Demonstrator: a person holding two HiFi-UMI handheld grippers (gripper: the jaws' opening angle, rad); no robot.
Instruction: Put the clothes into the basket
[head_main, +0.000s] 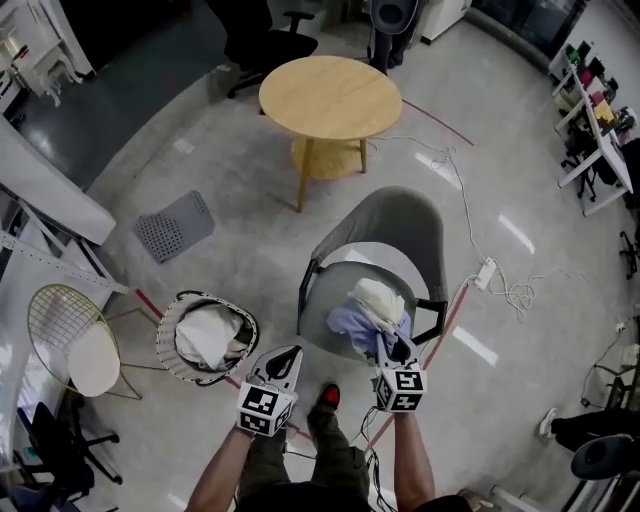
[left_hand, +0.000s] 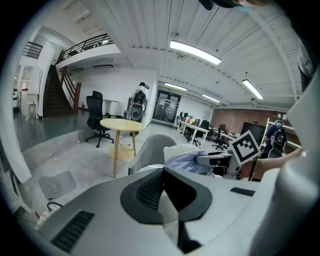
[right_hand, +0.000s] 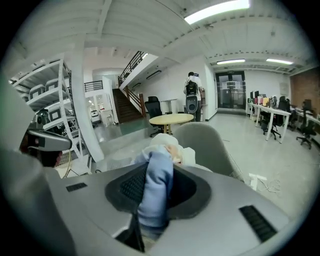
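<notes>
Over the grey chair, the right tool pinches a blue garment

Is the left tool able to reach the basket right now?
Probably yes. The basket sits open on the floor just beside the left tool, with nothing between them. That tool looks shut and empty.

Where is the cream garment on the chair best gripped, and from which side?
Grip the cream garment by its bunched top fold, the highest part of the pile, probably coming from above on the left. It lies crumpled against the blue garment, which the right hand-held gripper holds at the near right, and the back of the chair rises behind it. The left hand-held gripper is shut and empty.
</notes>
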